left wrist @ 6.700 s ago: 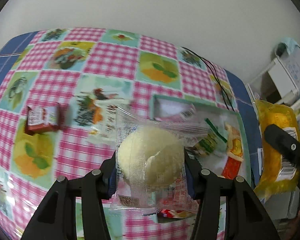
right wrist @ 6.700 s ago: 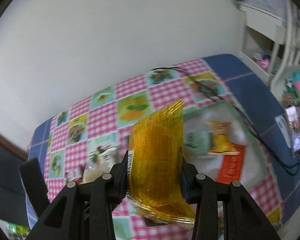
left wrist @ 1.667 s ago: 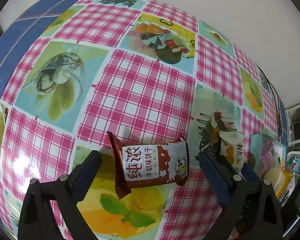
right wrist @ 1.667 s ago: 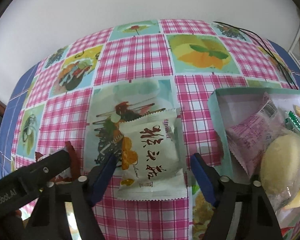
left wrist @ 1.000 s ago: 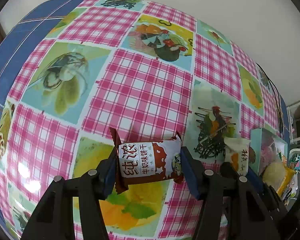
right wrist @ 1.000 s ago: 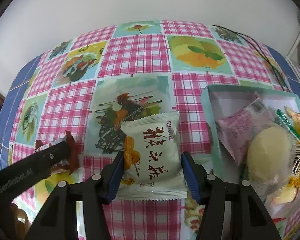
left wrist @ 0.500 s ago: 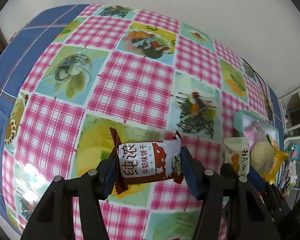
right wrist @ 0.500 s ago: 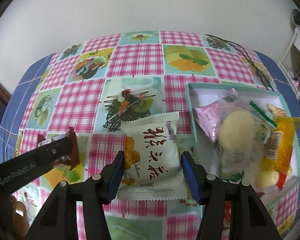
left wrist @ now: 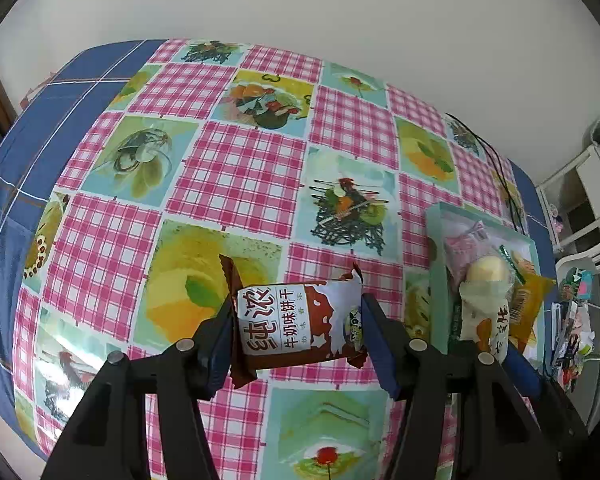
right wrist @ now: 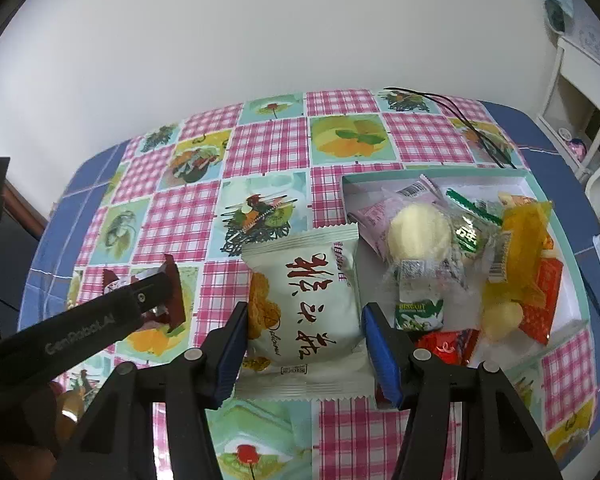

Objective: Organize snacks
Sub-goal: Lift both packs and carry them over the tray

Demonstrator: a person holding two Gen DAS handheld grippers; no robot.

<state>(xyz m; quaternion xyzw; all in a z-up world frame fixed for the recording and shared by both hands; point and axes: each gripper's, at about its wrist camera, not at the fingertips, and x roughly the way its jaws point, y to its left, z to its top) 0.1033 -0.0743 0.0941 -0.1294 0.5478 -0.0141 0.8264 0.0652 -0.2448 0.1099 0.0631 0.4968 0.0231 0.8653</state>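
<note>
With both claws loaded above the tabletop [left wrist: 236,168], L claw [left wrist: 298,322] clamps brown biscuit pack [left wrist: 296,326] crosswise, R claw [right wrist: 302,318] clamps white pastry pack [right wrist: 306,300], teal tray [right wrist: 564,248] lying just right of R claw, so R is nearer for drop-off.

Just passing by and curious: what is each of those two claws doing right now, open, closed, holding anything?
Left gripper: closed on the brown biscuit packet, lifted off the table.
Right gripper: closed on the white snack packet, also lifted.
</note>
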